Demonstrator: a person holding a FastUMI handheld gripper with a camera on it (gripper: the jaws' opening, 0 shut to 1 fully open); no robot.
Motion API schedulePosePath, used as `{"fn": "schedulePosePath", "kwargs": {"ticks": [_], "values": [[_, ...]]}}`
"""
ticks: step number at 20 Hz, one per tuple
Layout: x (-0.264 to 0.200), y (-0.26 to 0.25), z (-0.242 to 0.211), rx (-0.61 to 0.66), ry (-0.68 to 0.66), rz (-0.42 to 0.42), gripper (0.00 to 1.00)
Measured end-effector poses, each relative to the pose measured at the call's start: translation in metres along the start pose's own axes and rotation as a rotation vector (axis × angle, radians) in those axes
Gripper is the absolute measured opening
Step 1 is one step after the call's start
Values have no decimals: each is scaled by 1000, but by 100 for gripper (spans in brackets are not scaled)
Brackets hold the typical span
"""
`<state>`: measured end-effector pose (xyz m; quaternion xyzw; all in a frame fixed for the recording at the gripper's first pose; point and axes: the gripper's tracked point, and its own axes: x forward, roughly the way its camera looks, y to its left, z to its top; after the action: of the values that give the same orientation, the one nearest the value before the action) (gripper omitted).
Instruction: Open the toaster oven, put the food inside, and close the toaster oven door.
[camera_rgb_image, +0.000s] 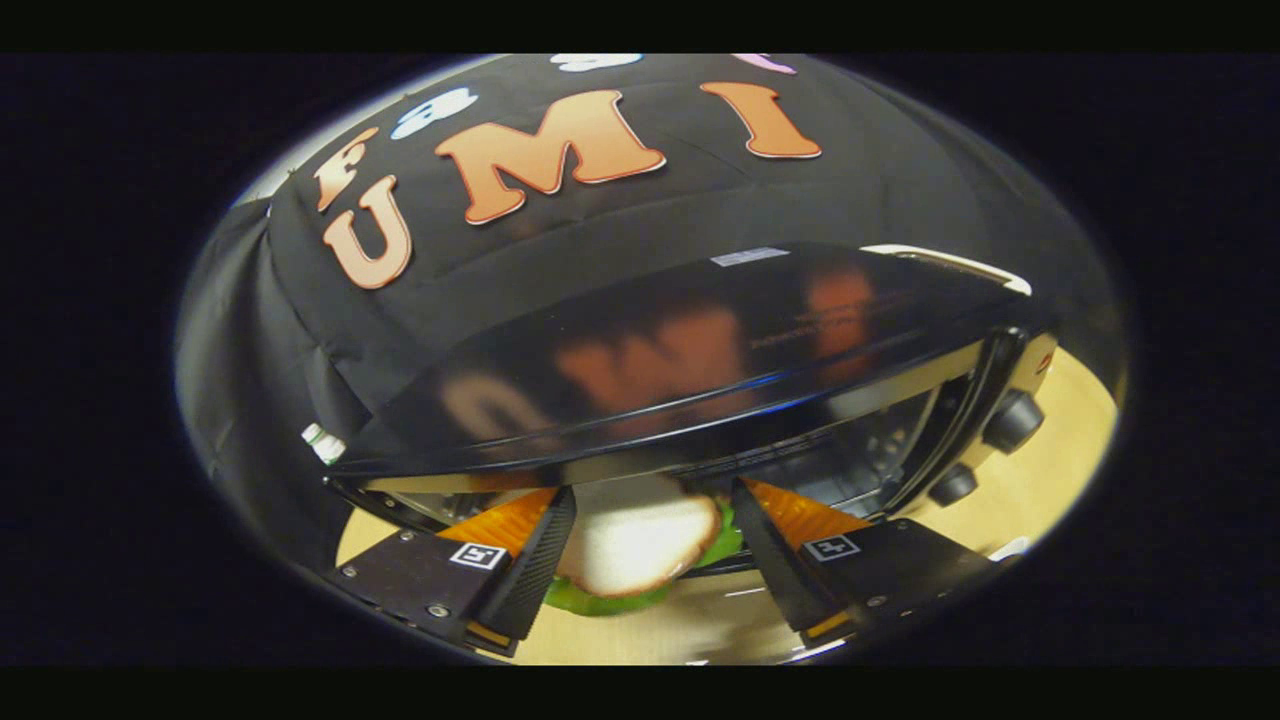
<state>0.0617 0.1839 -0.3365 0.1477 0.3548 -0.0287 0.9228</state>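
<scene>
A: Since both fingers press the sandwich (636, 545) from either side, I read the gripper (650, 560) as clamped on it: a white bread slice facing us, green lettuce showing under and behind it.

B: And ahead of the fingers?

A: At twelve o'clock from the sandwich sits the toaster oven (700, 350), tilted in this view, its glossy black top mirroring the booth wall. The dark cavity mouth (830, 465) opens just beyond the fingertips, towards one o'clock. Two knobs (1012, 420) stand at two to three o'clock on the oven's front panel.

B: Is the door down?

A: I think so. A pale shiny surface under the fingers at six o'clock may be the lowered door (730, 610), but I can't be sure. Wooden tabletop (1050, 480) shows at three o'clock.

B: So how should the insertion go?

A: My judgement: keep the squeeze steady but light, because soft bread would deform or slip. Level the gripper with the cavity floor, go in low and straight, clear the top lip of the opening, and let go only once the sandwich rests well inside, so the door can swing shut without catching it.
</scene>
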Motion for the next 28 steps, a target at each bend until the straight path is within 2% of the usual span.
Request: {"fn": "schedulePosePath", "kwargs": {"ticks": [3, 6, 8, 11, 15, 17, 21, 28], "values": [[-16, -22, -7, -73, 49, -37, 93], [-31, -41, -1, -74, 73, -41, 94], [-39, -42, 4, -52, 72, -17, 94], [-61, -44, -9, -73, 140, 8, 94], [-109, -31, -24, -139, 178, 105, 94], [-131, -19, -39, -166, 207, 169, 94], [-163, -13, -80, -230, 307, 218, 94], [-191, -19, -136, -284, 452, 199, 98]]}}
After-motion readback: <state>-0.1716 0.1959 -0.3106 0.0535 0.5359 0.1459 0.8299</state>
